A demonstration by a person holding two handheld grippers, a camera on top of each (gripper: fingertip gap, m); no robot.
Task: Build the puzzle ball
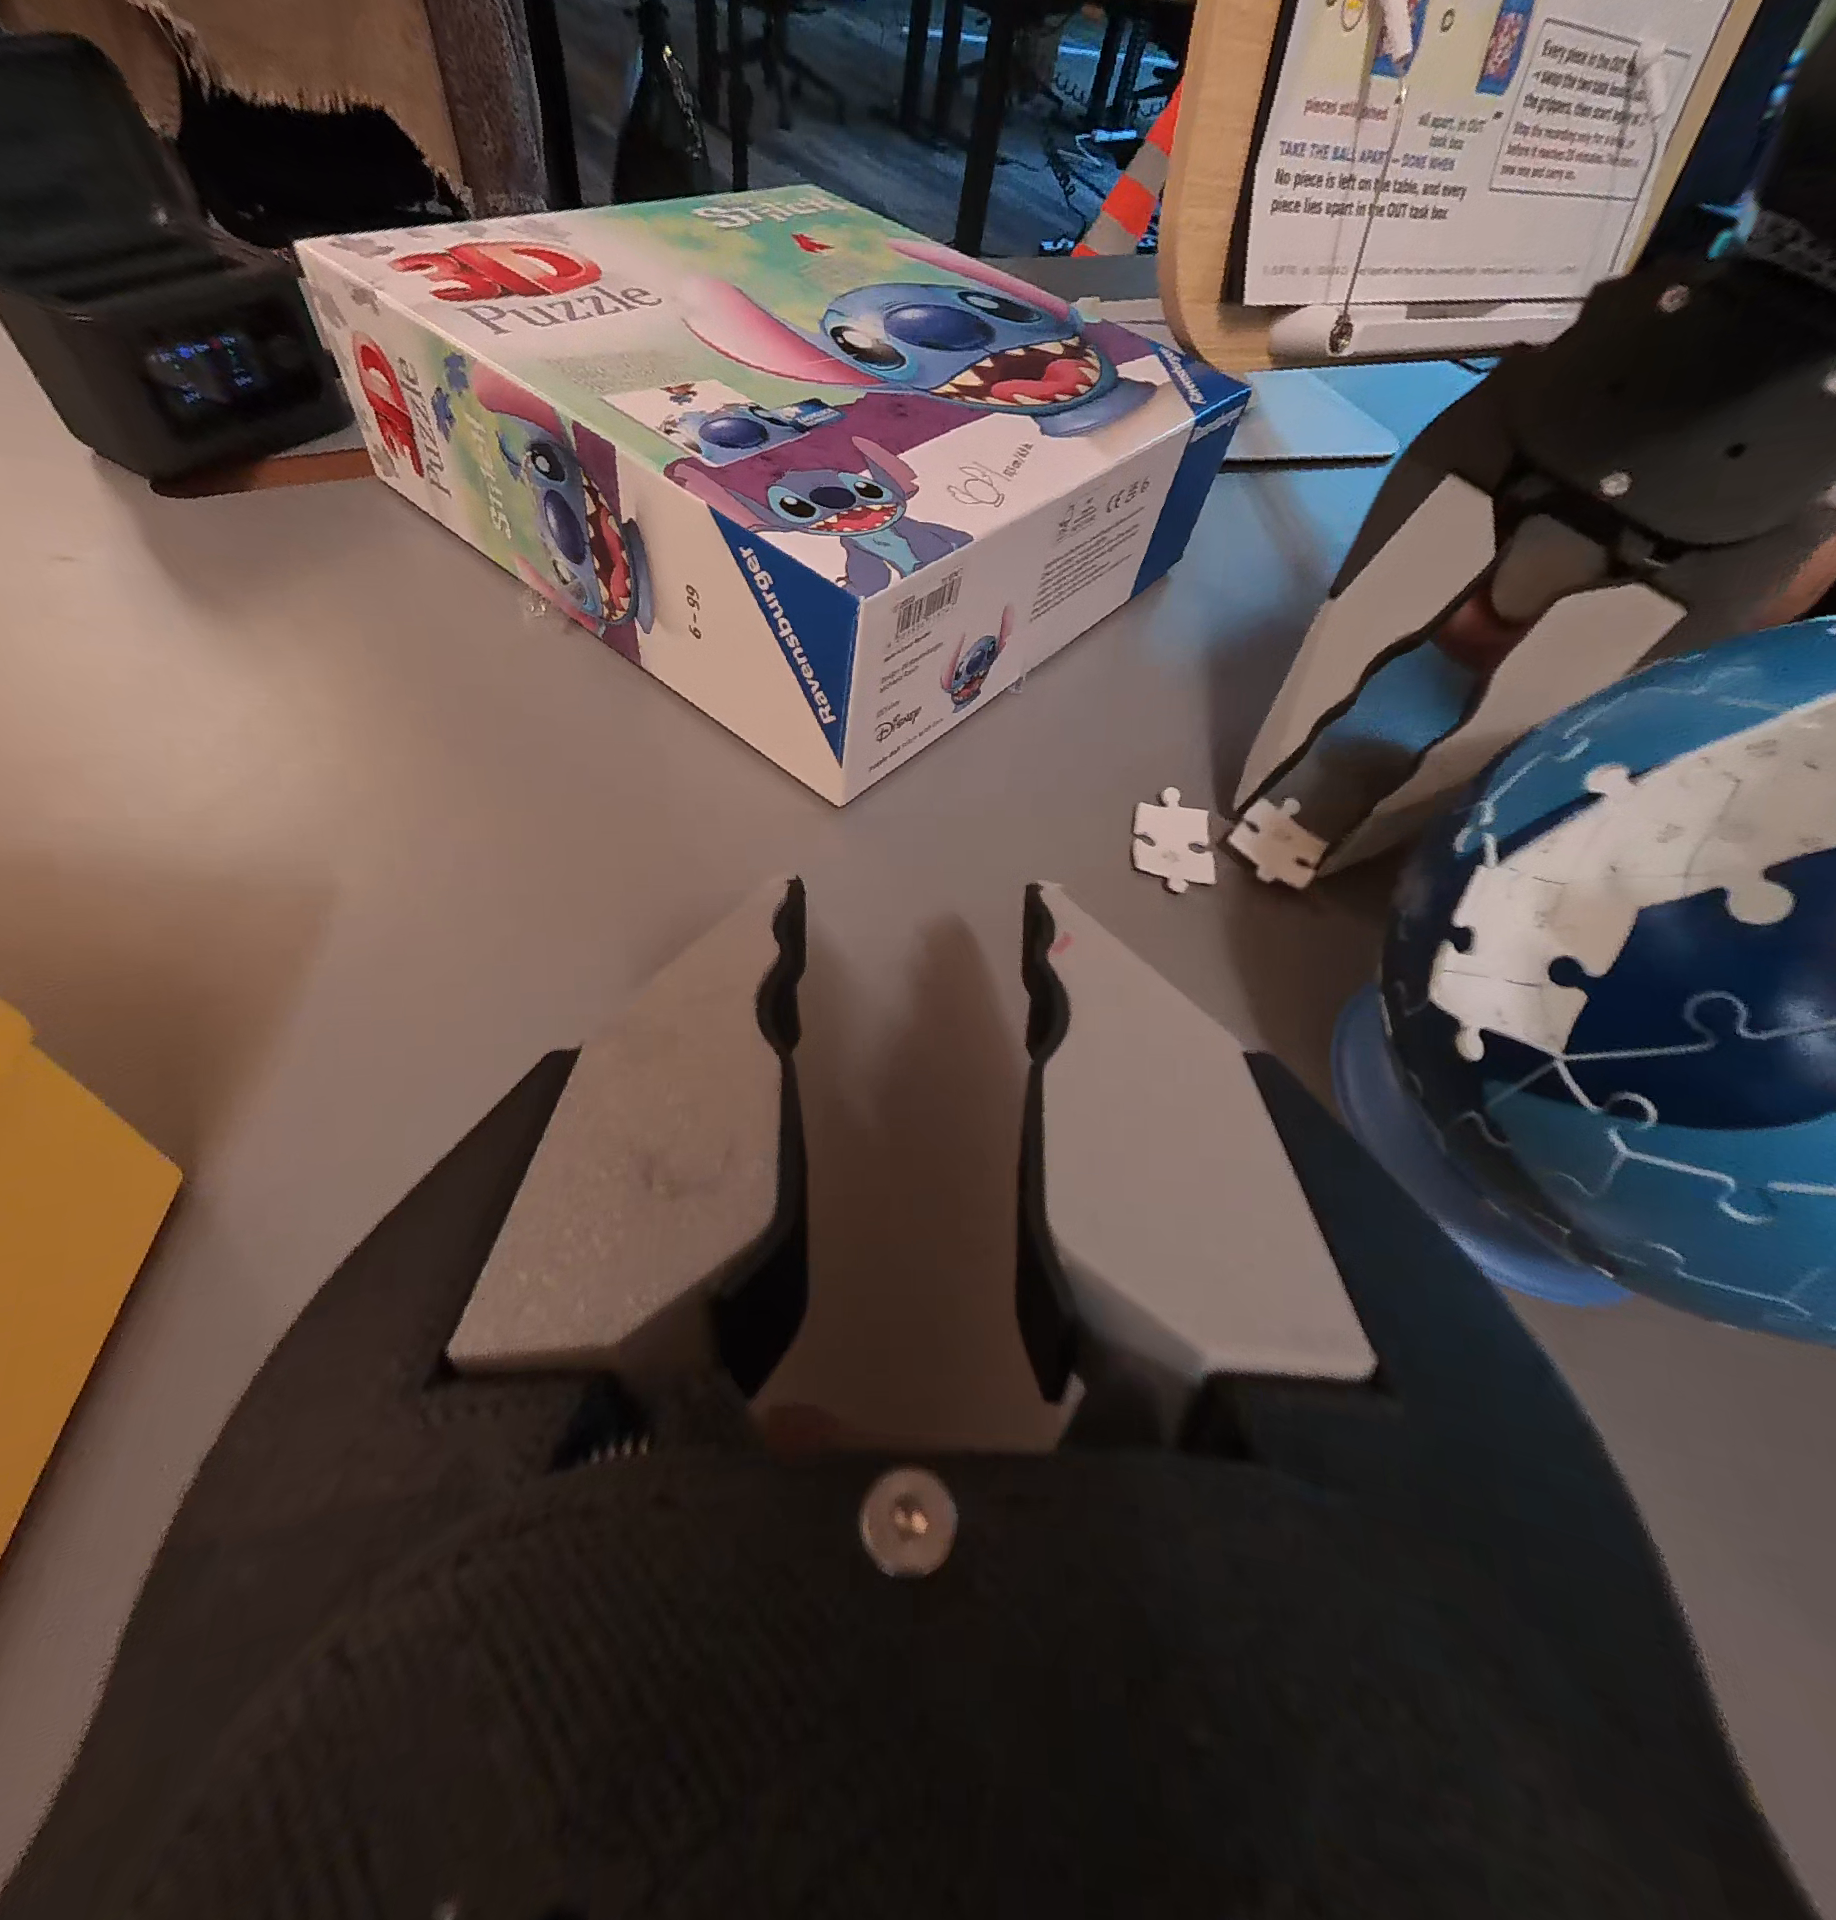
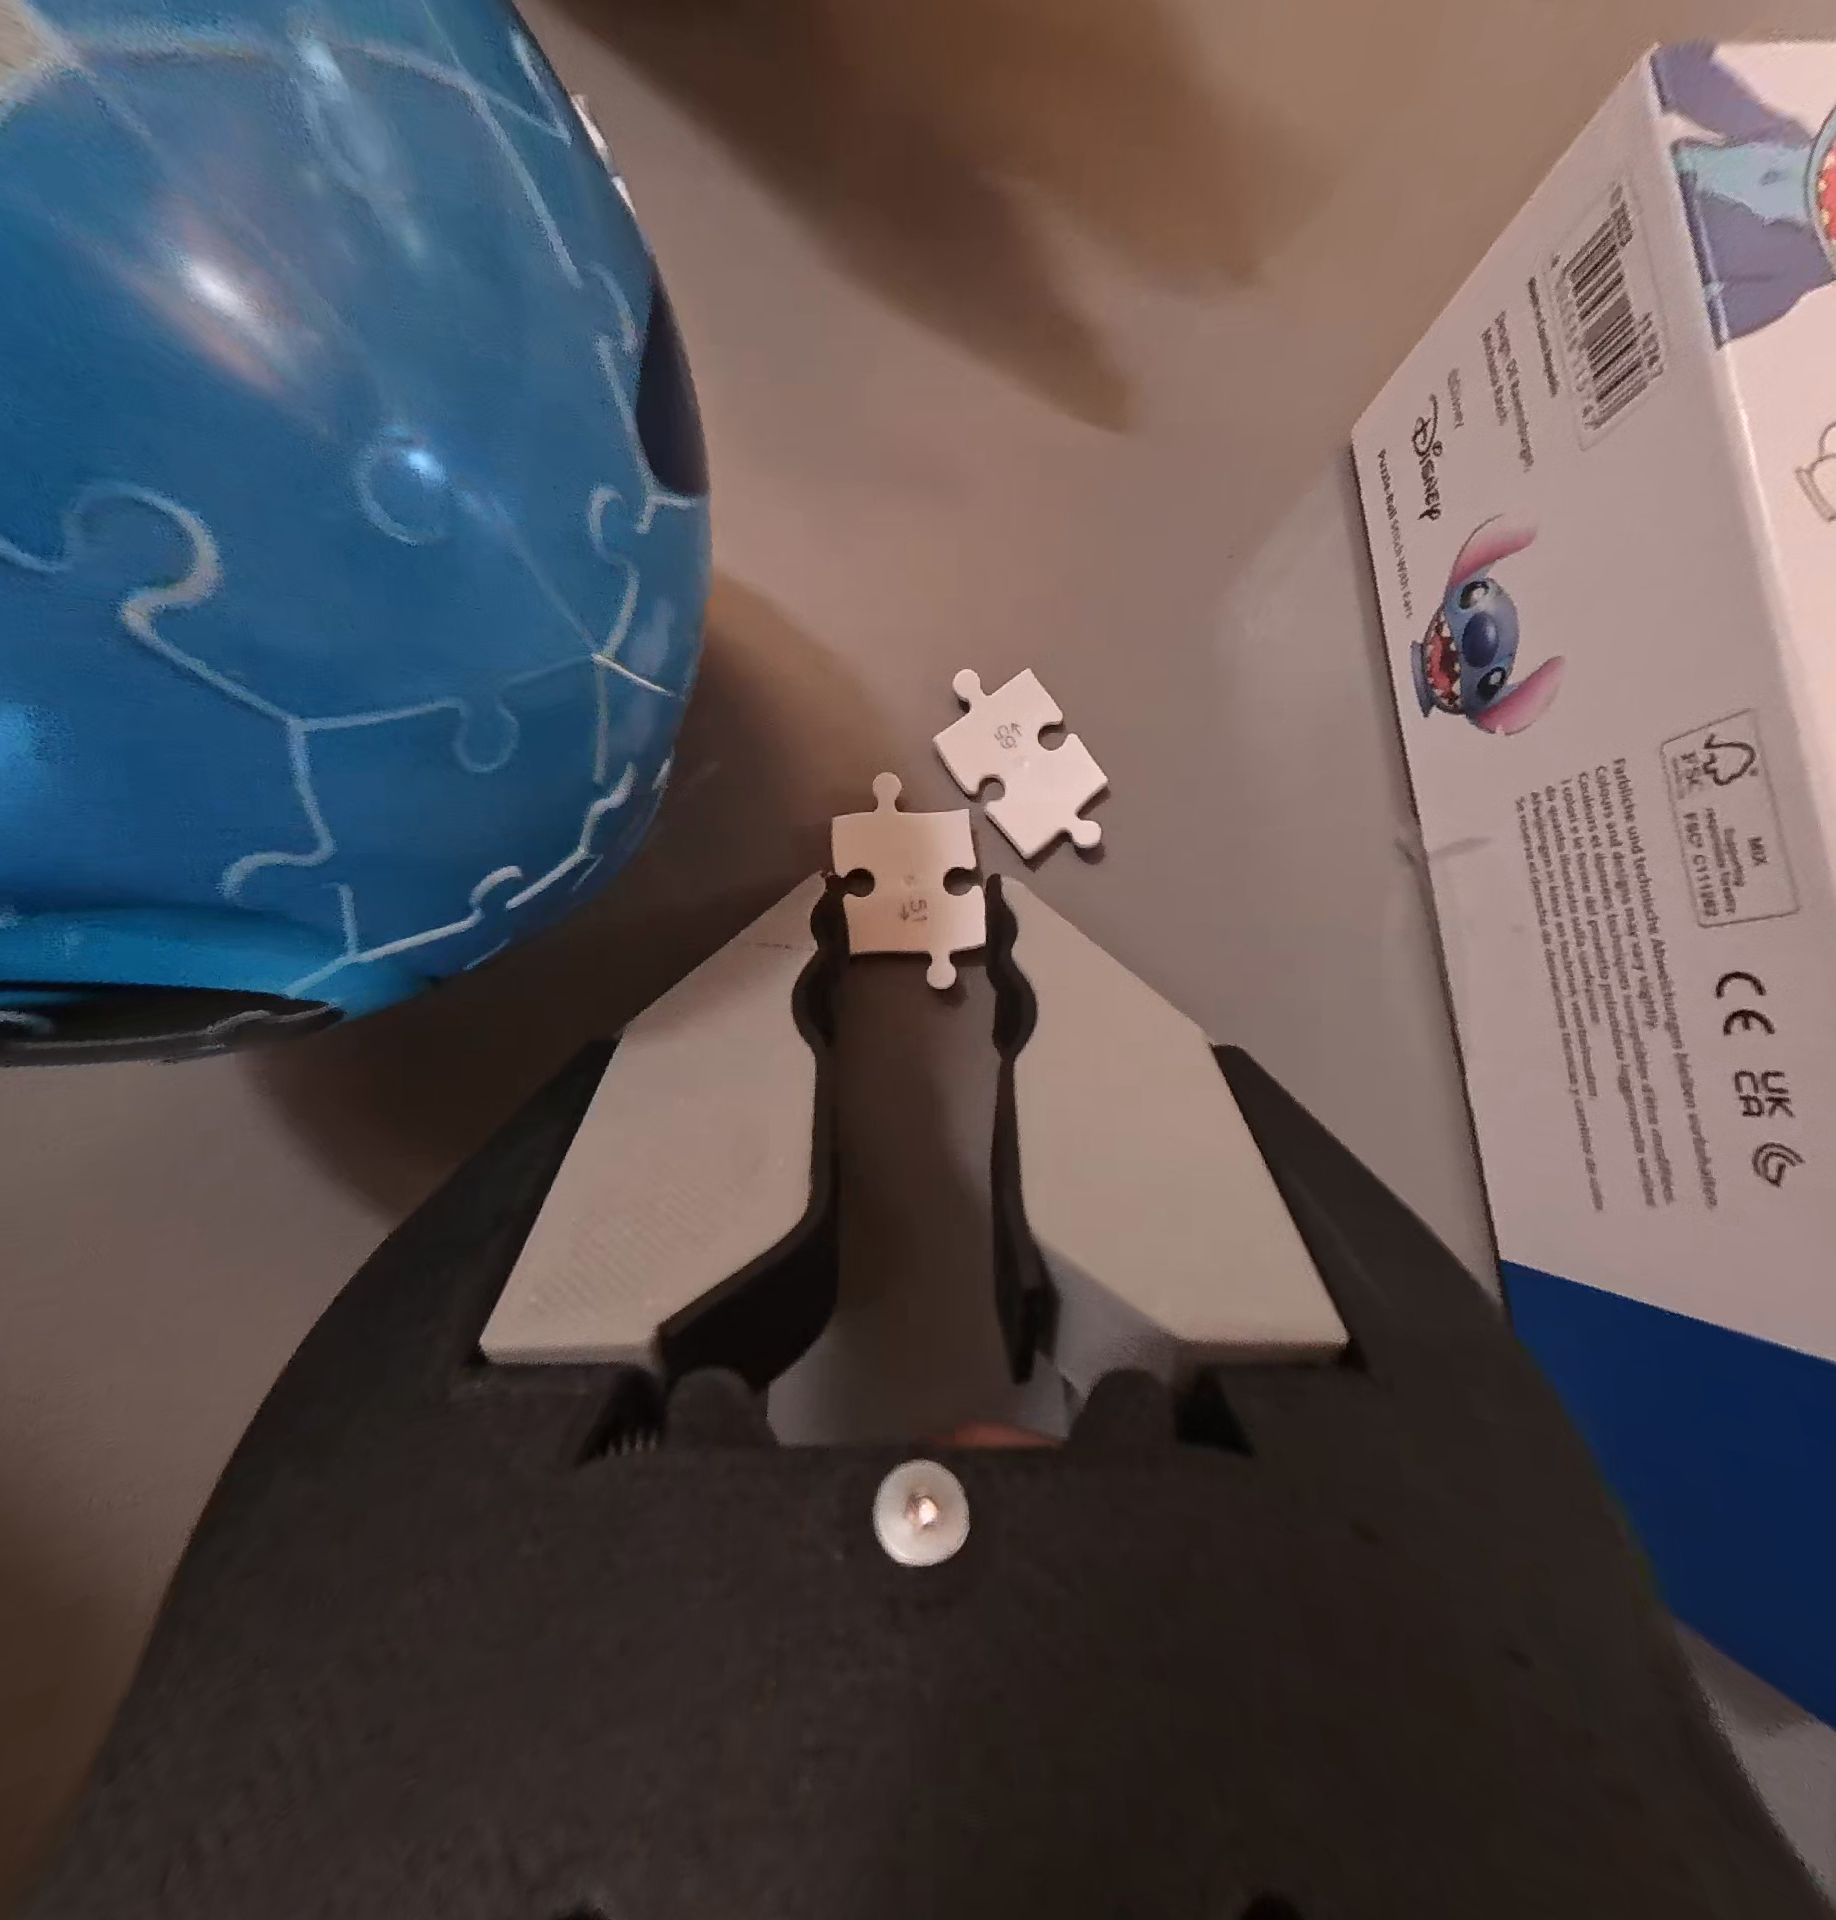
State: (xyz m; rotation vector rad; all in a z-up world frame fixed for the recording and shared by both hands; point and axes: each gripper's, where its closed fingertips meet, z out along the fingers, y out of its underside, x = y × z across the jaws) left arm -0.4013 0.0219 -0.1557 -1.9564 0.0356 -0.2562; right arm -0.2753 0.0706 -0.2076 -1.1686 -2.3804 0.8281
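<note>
Right wrist view: the right gripper, jaws narrowly parted, straddles a white face-down puzzle piece on the grey table, apparently not yet clamped. A second piece lies just beside it; the puzzle ball stands near. The left gripper hovers half-open, empty. Advisable: close squarely on the piece's straight edges, avoiding the tabs.
</note>
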